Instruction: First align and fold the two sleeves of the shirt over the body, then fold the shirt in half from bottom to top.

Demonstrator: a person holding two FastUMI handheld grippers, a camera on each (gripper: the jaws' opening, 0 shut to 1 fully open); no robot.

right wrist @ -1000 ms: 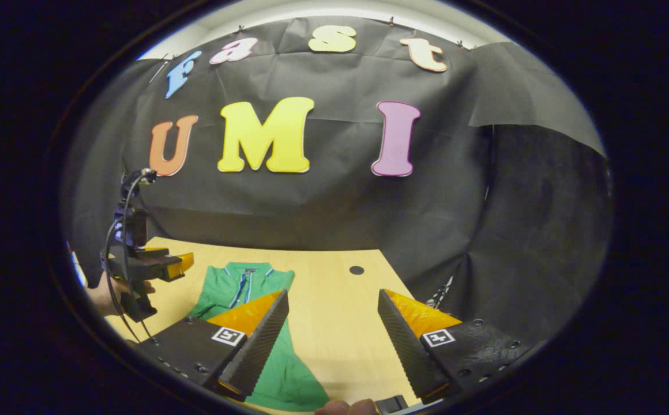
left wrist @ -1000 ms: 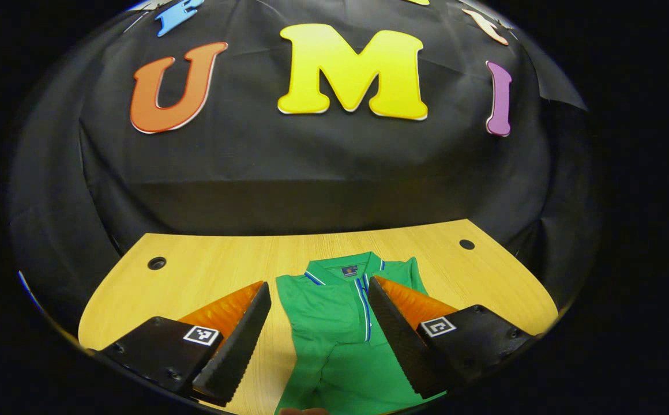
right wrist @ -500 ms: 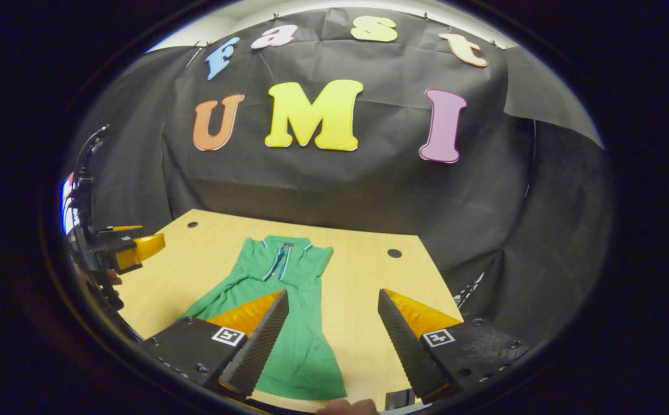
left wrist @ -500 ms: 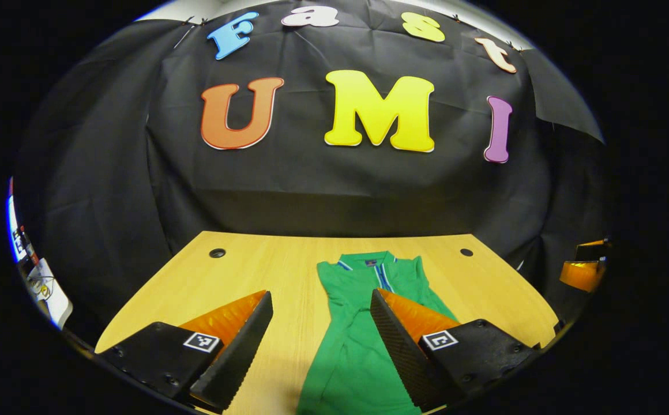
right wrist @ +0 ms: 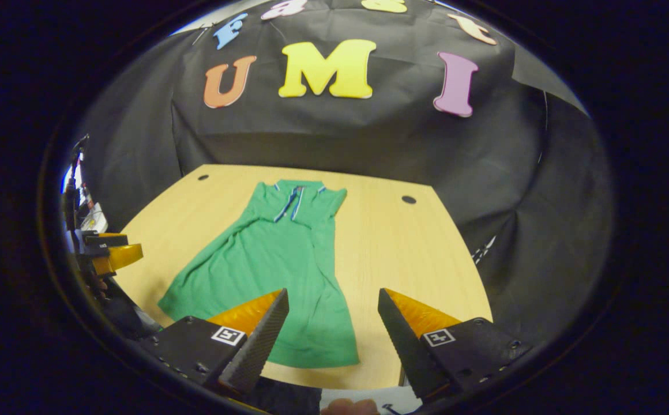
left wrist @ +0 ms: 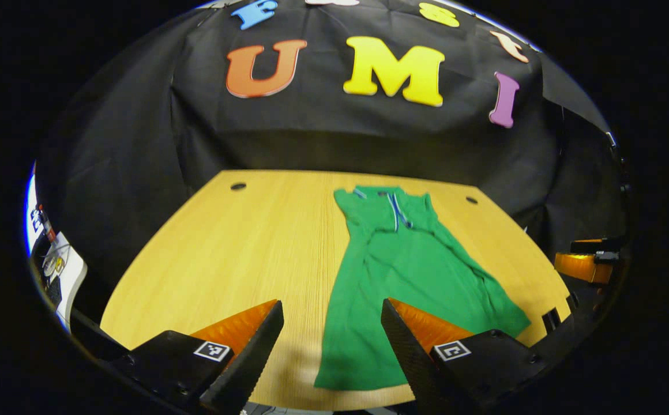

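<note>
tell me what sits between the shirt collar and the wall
Nothing: in the left gripper view, only bare table runs from the shirt collar to the wall.

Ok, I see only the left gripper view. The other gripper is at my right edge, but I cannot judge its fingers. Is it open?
Observer: Yes. In the right gripper view the right gripper is open, with nothing held between its fingers.
Operator: What lies in front of it?
Observer: Between its fingers I see the side edge of the green shirt near the hem, and bare table beside it.
Operator: And how does my gripper look from there?
Observer: The left gripper shows beside the table's left edge, apart from the shirt.
</note>
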